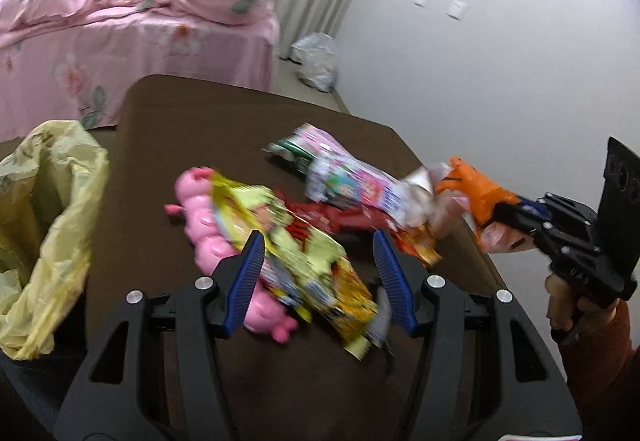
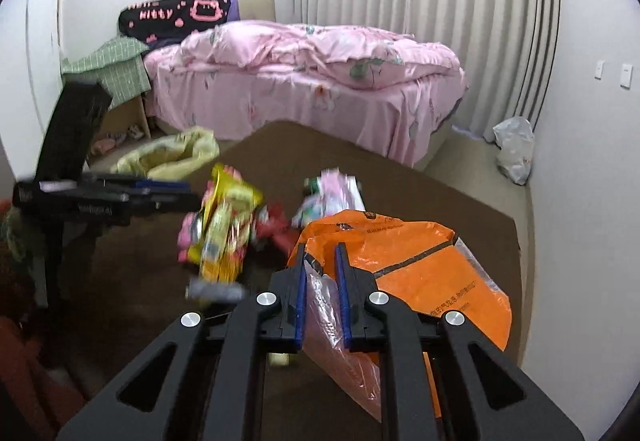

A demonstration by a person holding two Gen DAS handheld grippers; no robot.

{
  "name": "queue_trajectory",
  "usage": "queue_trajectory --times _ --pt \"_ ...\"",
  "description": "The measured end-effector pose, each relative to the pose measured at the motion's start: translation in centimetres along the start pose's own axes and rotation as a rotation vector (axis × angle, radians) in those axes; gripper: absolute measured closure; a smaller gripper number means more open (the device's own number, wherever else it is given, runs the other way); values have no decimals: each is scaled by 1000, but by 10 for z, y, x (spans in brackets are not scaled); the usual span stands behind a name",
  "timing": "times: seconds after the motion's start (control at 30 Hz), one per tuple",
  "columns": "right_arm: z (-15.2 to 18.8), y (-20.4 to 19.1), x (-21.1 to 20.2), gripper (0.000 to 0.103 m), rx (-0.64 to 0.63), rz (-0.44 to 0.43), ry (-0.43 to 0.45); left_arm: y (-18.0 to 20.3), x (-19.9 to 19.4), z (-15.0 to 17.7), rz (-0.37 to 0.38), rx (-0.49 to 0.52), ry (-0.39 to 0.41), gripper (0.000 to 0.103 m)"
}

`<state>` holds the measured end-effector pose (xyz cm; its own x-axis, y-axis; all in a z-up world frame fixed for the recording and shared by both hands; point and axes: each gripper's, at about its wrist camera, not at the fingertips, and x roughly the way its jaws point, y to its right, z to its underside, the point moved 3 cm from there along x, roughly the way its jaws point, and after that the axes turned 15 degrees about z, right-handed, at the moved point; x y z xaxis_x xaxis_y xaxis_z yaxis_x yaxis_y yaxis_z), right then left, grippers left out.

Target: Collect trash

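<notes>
The right gripper [image 2: 322, 261] pinches an orange plastic bag [image 2: 404, 265], best lifted clear toward the yellow trash bag [image 1: 44, 225], while the left gripper [image 1: 318, 265] hangs spread over a yellow snack wrapper [image 1: 308, 261].

"Hello Kitty" in pink on the black cushion [image 2: 176, 15].

Ahead of my left gripper [image 1: 318, 245] the table [image 1: 192, 129] is crowded: a yellow wrapper [image 1: 316, 261] over a pink toy [image 1: 208, 229] lies between the jaws, red [image 1: 344, 219] and pink packets [image 1: 352, 185] just beyond. Bare brown cloth is open at the far edge and down the left side, toward the yellow bag [image 1: 48, 201]. On the right, my right gripper [image 2: 322, 261] and its orange bag [image 2: 420, 265] block the way. The near strip under my left gripper is free.
</notes>
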<state>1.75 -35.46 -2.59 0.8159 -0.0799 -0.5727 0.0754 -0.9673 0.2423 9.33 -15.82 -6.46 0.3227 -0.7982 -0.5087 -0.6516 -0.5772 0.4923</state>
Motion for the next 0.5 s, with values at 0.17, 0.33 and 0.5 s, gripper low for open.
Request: queue_trajectory --times 0.17,0.33,0.5 --pt "30 -3 -17 90 21 -6 -31 33 28 20 92 97 -117 49" --pt "61 -15 -18 90 29 -55 -89 43 61 36 52 193 -220 49" --pt "84 -33 -12 89 -23 -70 -129 24 66 27 -36 194 -218 49"
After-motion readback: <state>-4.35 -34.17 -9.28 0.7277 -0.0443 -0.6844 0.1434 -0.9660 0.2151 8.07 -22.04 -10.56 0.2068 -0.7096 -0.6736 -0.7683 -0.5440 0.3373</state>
